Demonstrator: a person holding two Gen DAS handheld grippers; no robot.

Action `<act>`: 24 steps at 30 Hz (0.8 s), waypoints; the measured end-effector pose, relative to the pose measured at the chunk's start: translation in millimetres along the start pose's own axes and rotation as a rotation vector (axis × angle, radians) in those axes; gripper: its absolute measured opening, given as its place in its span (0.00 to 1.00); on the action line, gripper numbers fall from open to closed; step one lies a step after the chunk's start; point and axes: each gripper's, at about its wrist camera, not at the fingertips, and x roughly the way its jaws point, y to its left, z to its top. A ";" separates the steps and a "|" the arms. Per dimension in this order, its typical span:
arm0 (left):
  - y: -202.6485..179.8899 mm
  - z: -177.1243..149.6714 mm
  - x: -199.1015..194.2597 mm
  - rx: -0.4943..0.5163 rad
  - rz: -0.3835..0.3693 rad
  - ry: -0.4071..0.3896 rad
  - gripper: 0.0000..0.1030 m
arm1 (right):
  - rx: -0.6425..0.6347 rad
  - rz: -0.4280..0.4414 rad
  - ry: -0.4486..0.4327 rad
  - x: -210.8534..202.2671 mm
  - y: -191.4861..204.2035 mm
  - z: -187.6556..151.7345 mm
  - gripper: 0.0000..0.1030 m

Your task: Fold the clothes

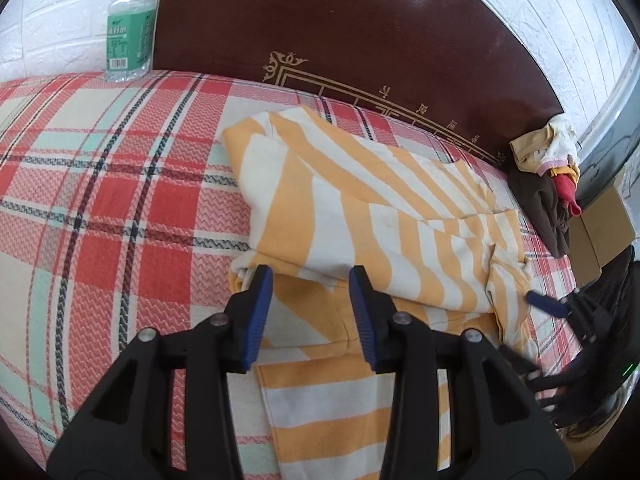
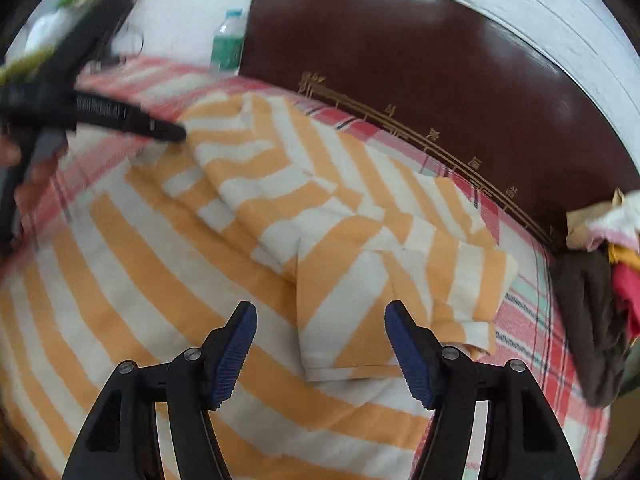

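An orange-and-white striped garment [image 1: 372, 216] lies partly folded on the plaid bed cover [image 1: 104, 184]. My left gripper [image 1: 311, 280] hovers open over its near left edge, nothing between the blue pads. One blue finger of the right gripper [image 1: 547, 305] shows at the garment's right edge. In the right wrist view the garment [image 2: 248, 208] fills the middle, with a folded sleeve flap [image 2: 352, 312] just ahead of my open right gripper [image 2: 320, 314]. A blurred dark finger of the left gripper [image 2: 132, 120] reaches over the garment's far left corner.
A dark brown headboard [image 1: 360, 28] with gold trim runs along the far side of the bed. A water bottle [image 1: 130, 24] stands at the far left by the white wall. A pile of brown, red and cream clothes [image 1: 548, 176] sits at the right, a cardboard box [image 1: 600, 224] beyond.
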 end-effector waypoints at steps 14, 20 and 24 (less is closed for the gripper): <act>46.1 5.7 -10.5 -0.178 -0.017 -0.045 0.40 | 0.634 0.400 -0.193 -29.4 -153.7 24.4 0.07; 27.8 -0.6 -36.8 -0.040 0.039 -0.105 0.40 | 0.701 0.363 -0.085 -5.5 -163.0 -2.2 0.27; -15.5 -6.0 -40.4 0.180 0.084 -0.117 0.51 | 0.689 0.284 -0.023 4.0 -163.4 -12.4 0.52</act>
